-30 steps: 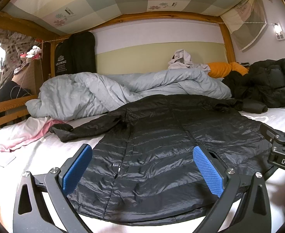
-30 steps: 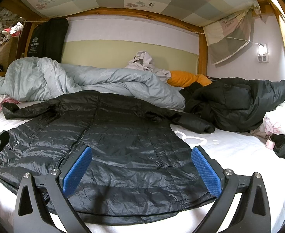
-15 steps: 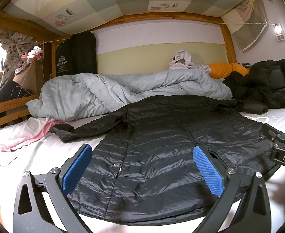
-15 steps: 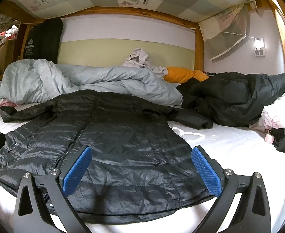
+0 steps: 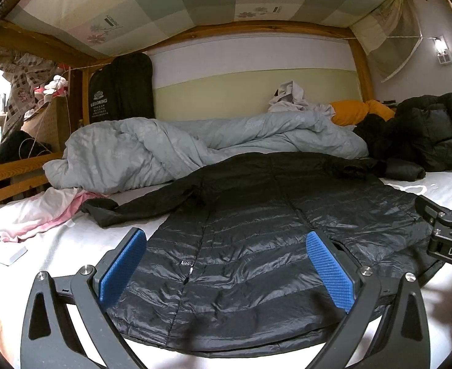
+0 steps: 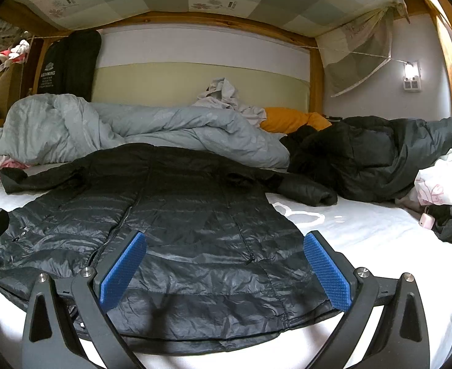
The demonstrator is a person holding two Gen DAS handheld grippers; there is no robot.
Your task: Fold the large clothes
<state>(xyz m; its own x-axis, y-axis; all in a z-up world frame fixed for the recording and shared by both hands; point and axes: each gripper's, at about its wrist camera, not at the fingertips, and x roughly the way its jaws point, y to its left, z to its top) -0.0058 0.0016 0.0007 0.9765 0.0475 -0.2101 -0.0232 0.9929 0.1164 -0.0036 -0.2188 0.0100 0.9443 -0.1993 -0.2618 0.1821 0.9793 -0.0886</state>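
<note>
A long black quilted down coat [image 5: 256, 233] [image 6: 170, 224] lies spread flat on the white bed sheet [image 6: 364, 240], hem toward me, both sleeves stretched out to the sides. My left gripper [image 5: 226, 264] hovers open over the left half of the hem, nothing between its blue pads [image 5: 124, 264]. My right gripper [image 6: 223, 267] hovers open over the right half of the hem, its blue pads [image 6: 326, 269] also empty. The right gripper's body [image 5: 447, 236] shows at the right edge of the left wrist view.
A crumpled grey duvet [image 5: 170, 150] lies behind the coat. A second dark jacket [image 6: 373, 153] is heaped at the right, an orange pillow [image 6: 290, 118] behind it. Pink-white cloth [image 5: 41, 212] lies at the left by the wooden bed rail [image 5: 13, 175]. A small pink object [image 6: 426, 221] rests on the sheet.
Both views have tilted slightly upward, so the coat sits a little lower in frame. The coat has not moved and both grippers stay open.
</note>
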